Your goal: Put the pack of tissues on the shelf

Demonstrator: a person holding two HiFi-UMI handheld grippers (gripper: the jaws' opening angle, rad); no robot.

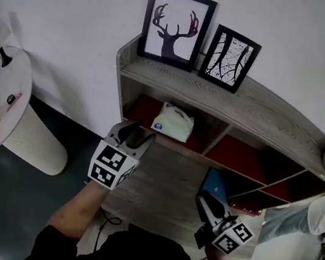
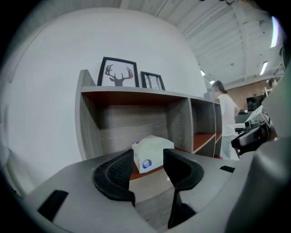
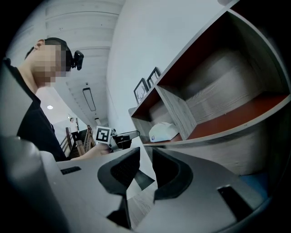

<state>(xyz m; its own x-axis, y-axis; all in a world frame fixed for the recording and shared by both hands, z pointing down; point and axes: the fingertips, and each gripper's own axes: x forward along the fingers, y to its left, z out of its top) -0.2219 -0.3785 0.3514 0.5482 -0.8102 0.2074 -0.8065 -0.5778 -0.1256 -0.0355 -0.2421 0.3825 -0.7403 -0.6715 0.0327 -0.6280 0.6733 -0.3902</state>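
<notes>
Tissues point(image 1: 173, 122) are set on the shelf point(image 1: 264, 109); left gripper point(image 1: 134, 133) jaws are held wide, empty; right gripper point(image 1: 203, 198) jaws slightly apart, empty; they could be clipped and knocked off on withdrawal

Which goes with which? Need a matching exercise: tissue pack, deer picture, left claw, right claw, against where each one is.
A. pack of tissues
B. deer picture
C. left claw
D. right claw

1. on top of the shelf
2. open, empty, facing the upper-left compartment
3. lowest, in front of the bottom row
4. inside the upper-left compartment

Pairs: A-4, B-1, C-2, D-3
</notes>
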